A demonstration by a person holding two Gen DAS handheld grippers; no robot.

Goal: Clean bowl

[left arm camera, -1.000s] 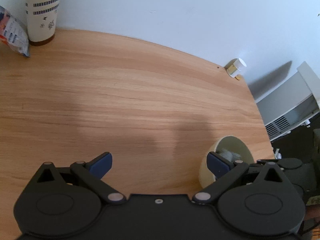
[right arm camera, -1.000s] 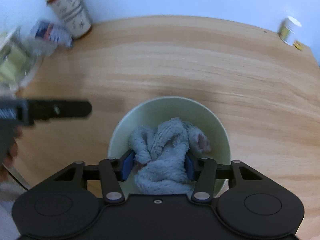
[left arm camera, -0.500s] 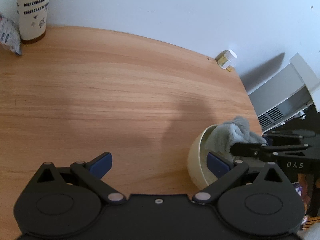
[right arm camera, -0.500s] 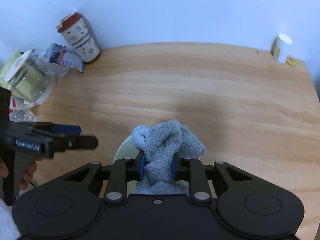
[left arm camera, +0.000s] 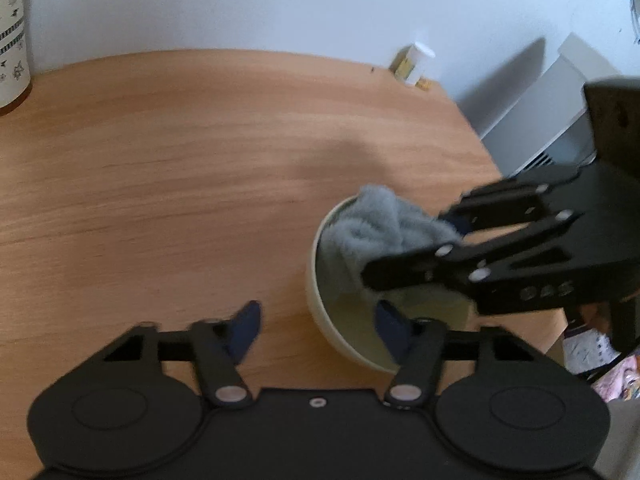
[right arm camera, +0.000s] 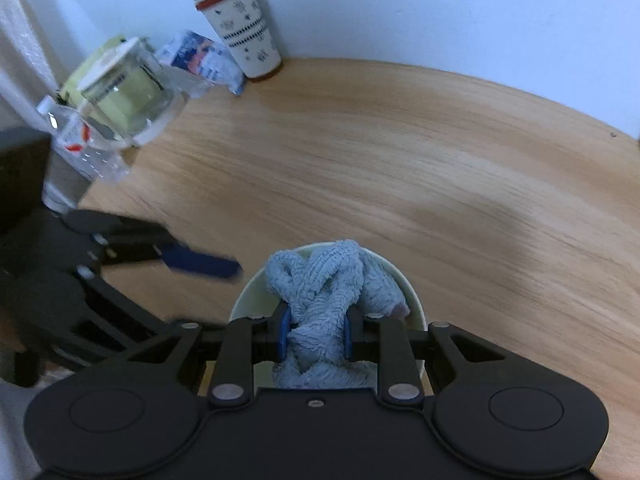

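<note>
From the left wrist, the left tongs stand wide apart and grip nothing; the near rim of the pale bowl sits in the gap, one blue finger inside the bowl and the other outside on its left. The bowl stands on the wooden table near the edge. The right tongs reach in from the bowl's right side and press a grey-blue cloth against its far inner wall. Beyond the bowl, at the back of the table against the white wall, stands a small white-capped jar; a patterned cup stands far to the bowl's left. A white radiator-like unit is off the table, to the bowl's right

From the right wrist, the right tongs are clamped on the cloth, which bulges above the bowl's rim. The left tongs hover blurred at the bowl's left rim. Far behind and left of the bowl are the red-lidded cup, a blue packet, and a clear glass jar among plastic wrappings

The wiping step looks to be in hand. Next, the left tongs would likely need to pinch the rim to steady the bowl while the cloth is swept round the inside; unheld, the light bowl may slide toward the table edge
</note>
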